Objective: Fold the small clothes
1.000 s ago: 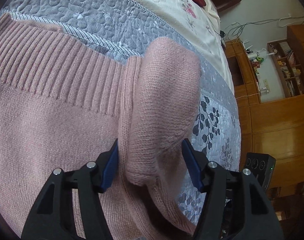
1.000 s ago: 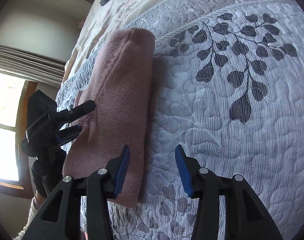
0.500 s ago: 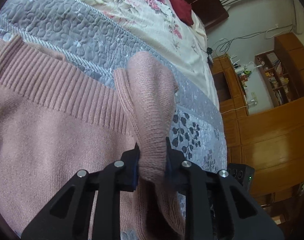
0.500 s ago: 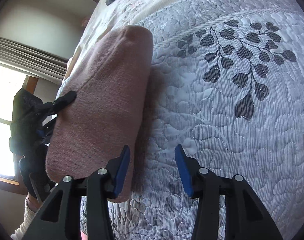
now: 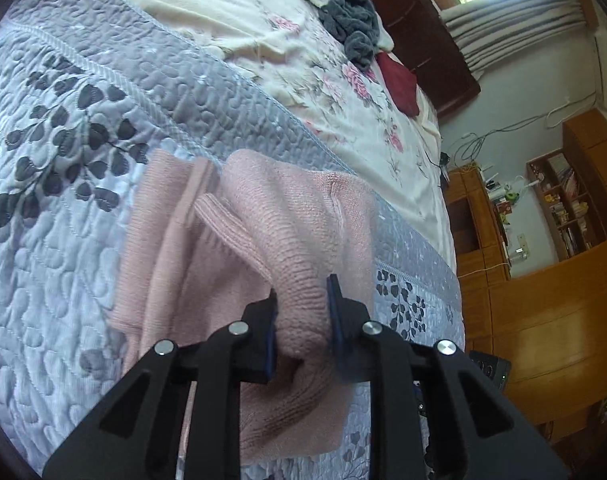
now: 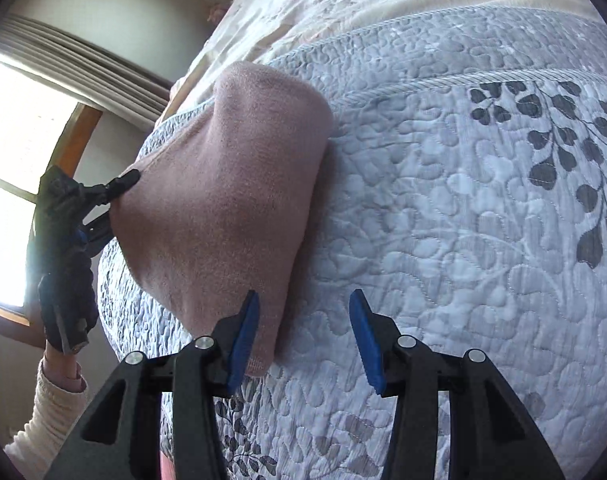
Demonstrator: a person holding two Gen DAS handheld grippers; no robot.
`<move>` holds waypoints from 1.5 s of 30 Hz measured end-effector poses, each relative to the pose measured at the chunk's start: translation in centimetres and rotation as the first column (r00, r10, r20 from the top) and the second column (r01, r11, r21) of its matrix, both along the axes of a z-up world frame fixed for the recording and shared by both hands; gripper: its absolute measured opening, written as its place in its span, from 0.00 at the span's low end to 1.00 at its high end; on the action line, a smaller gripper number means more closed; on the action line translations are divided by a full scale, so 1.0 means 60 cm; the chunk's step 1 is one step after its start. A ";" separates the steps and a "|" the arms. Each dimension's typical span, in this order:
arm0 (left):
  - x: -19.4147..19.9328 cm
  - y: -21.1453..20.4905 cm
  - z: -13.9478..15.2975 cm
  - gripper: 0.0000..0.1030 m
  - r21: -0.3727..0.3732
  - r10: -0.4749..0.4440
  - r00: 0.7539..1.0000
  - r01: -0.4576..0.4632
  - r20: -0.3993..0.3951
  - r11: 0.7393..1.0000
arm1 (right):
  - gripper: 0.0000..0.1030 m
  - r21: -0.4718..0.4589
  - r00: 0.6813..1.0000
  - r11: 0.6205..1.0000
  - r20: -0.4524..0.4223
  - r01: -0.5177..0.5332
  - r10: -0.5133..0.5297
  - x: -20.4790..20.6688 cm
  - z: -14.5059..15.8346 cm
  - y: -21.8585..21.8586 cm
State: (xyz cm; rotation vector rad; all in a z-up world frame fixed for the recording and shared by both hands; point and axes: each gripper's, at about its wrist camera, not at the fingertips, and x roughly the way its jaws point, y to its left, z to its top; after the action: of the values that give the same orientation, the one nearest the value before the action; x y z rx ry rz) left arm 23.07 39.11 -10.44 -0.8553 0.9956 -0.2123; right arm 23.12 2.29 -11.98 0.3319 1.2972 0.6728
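A pink knit sweater (image 5: 287, 220) lies partly folded on the grey quilted bedspread (image 5: 63, 240). My left gripper (image 5: 302, 312) is shut on a bunched edge of it and holds that edge lifted off the bed. From the right wrist view the sweater (image 6: 223, 200) rises like a tent, pulled up at its left side by the left gripper (image 6: 121, 188). My right gripper (image 6: 305, 324) is open, low over the quilt; its left finger sits beside the sweater's near corner, and nothing is between the fingers.
A floral cream sheet (image 5: 287, 40) with a dark grey garment (image 5: 347, 20) and a red cloth (image 5: 399, 80) lies farther up the bed. Wooden cabinets and shelves (image 5: 551, 240) stand beyond the bed edge. A window with curtains (image 6: 43, 120) is at left.
My left gripper closed on the sweater's edge and lifted it, pulling the cloth up and back off the bed. My right gripper stayed open in place.
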 end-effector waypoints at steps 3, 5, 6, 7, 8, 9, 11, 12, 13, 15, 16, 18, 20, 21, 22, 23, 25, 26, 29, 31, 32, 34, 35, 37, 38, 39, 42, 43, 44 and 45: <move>-0.010 0.042 -0.016 0.19 -0.007 0.031 0.999 -0.031 -0.021 0.999 | 0.46 0.006 0.999 0.999 0.003 -0.039 0.039 -0.013 0.001 0.026; -0.017 0.064 -0.029 0.19 -0.004 0.049 0.998 -0.049 -0.037 0.999 | 0.47 0.009 0.998 0.998 0.004 -0.058 0.058 -0.019 0.000 0.042; -0.021 0.074 -0.037 0.19 -0.002 0.056 0.997 -0.056 -0.045 0.998 | 0.47 0.012 0.998 0.998 0.004 -0.069 0.069 -0.023 0.001 0.050; -0.024 0.081 -0.045 0.19 0.000 0.061 0.997 -0.061 -0.051 0.998 | 0.47 0.016 0.997 0.997 0.004 -0.079 0.079 -0.025 0.001 0.058; -0.026 0.087 -0.053 0.19 0.003 0.061 0.996 -0.061 -0.059 0.998 | 0.47 0.018 0.996 0.996 0.003 -0.088 0.088 -0.027 -0.001 0.065; -0.028 0.090 -0.062 0.19 0.007 0.060 0.996 -0.059 -0.065 0.998 | 0.47 0.019 0.995 0.995 0.000 -0.095 0.095 -0.029 -0.003 0.074; -0.028 0.092 -0.081 0.19 0.006 0.045 0.996 -0.045 -0.074 0.999 | 0.48 0.024 0.994 0.994 -0.008 -0.108 0.109 -0.033 -0.008 0.090; -0.028 0.091 -0.090 0.19 0.008 0.038 0.996 -0.038 -0.079 0.999 | 0.48 0.027 0.993 0.993 -0.012 -0.114 0.114 -0.035 -0.011 0.098; -0.026 0.089 -0.098 0.19 0.017 0.034 0.996 -0.032 -0.084 0.999 | 0.48 0.028 0.993 0.993 -0.016 -0.118 0.118 -0.037 -0.014 0.104; -0.022 0.085 -0.111 0.21 0.039 0.025 0.996 -0.022 -0.090 0.999 | 0.48 0.024 0.992 0.992 -0.026 -0.123 0.124 -0.040 -0.021 0.114; -0.022 0.084 -0.115 0.23 0.042 0.023 0.995 -0.019 -0.093 0.999 | 0.48 0.017 0.992 0.992 -0.028 -0.126 0.127 -0.043 -0.023 0.119; -0.025 0.086 -0.115 0.27 0.041 0.028 0.995 -0.024 -0.098 0.999 | 0.48 0.002 0.991 0.991 -0.030 -0.132 0.132 -0.049 -0.026 0.124; -0.038 0.087 -0.101 0.28 0.059 0.033 0.995 -0.028 -0.092 0.998 | 0.48 0.011 0.990 0.991 -0.039 -0.134 0.134 -0.055 -0.029 0.122; -0.049 0.085 -0.090 0.30 0.081 0.029 0.996 -0.022 -0.081 0.996 | 0.48 0.014 0.990 0.991 -0.045 -0.133 0.133 -0.059 -0.031 0.121; -0.061 0.081 -0.078 0.33 0.105 0.020 0.997 -0.012 -0.071 0.994 | 0.50 0.019 0.990 0.991 -0.049 -0.132 0.132 -0.063 -0.033 0.119; -0.075 0.076 -0.069 0.35 0.127 0.006 0.998 0.002 -0.066 0.992 | 0.51 0.024 0.990 0.991 -0.055 -0.130 0.131 -0.066 -0.037 0.120; -0.106 0.060 -0.054 0.43 0.164 -0.030 0.998 0.038 -0.052 0.986 | 0.51 0.032 0.989 0.991 -0.070 -0.126 0.128 -0.076 -0.047 0.118; -0.120 0.050 -0.051 0.45 0.177 -0.049 0.997 0.057 -0.052 0.983 | 0.51 0.033 0.989 0.992 -0.080 -0.123 0.125 -0.077 -0.052 0.119; -0.146 0.022 -0.062 0.44 0.215 -0.092 0.992 0.109 -0.087 0.971 | 0.51 0.041 0.987 0.994 -0.119 -0.105 0.109 -0.080 -0.071 0.123; -0.151 0.007 -0.075 0.41 0.259 -0.107 0.988 0.133 -0.115 0.957 | 0.45 0.052 0.985 0.994 -0.138 -0.098 0.104 -0.079 -0.078 0.125; -0.151 0.003 -0.083 0.40 0.278 -0.110 0.985 0.142 -0.131 0.950 | 0.31 0.069 0.984 0.993 -0.147 -0.095 0.104 -0.079 -0.079 0.126; -0.154 0.001 -0.096 0.39 0.285 -0.103 0.984 0.142 -0.146 0.948 | 0.26 0.068 0.984 0.994 -0.149 -0.088 0.097 -0.080 -0.075 0.127; -0.154 0.001 -0.102 0.39 0.294 -0.101 0.983 0.144 -0.155 0.945 | 0.24 0.056 0.985 0.995 -0.146 -0.088 0.095 -0.081 -0.074 0.128; -0.153 0.002 -0.117 0.39 0.291 -0.104 0.980 0.151 -0.171 0.945 | 0.22 0.032 0.984 0.996 -0.156 -0.082 0.086 -0.086 -0.081 0.126; -0.153 0.003 -0.124 0.39 0.282 -0.104 0.979 0.152 -0.176 0.947 | 0.22 0.015 0.984 0.996 -0.155 -0.084 0.086 -0.086 -0.085 0.128; -0.154 0.005 -0.130 0.40 0.274 -0.104 0.979 0.151 -0.178 0.950 | 0.22 0.003 0.984 0.996 -0.154 -0.087 0.086 -0.087 -0.090 0.131; -0.157 0.011 -0.136 0.41 0.265 -0.103 0.979 0.147 -0.174 0.953 | 0.22 0.001 0.985 0.996 -0.149 -0.091 0.091 -0.087 -0.094 0.129; -0.159 0.011 -0.134 0.41 0.265 -0.105 0.979 0.150 -0.175 0.953 | 0.23 0.000 0.985 0.995 -0.146 -0.096 0.095 -0.087 -0.094 0.130; -0.159 0.012 -0.131 0.42 0.269 -0.110 0.978 0.156 -0.178 0.950 | 0.26 0.001 0.985 0.995 -0.141 -0.101 0.100 -0.087 -0.092 0.130; -0.159 0.012 -0.124 0.43 0.281 -0.116 0.977 0.164 -0.180 0.946 | 0.30 0.007 0.986 0.995 -0.132 -0.104 0.104 -0.088 -0.088 0.136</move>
State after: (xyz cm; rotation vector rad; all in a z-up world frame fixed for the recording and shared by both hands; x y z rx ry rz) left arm 13.52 39.85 -17.86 -0.5346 1.2080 -0.1126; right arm 17.82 10.44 -17.26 0.3142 1.4491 0.7489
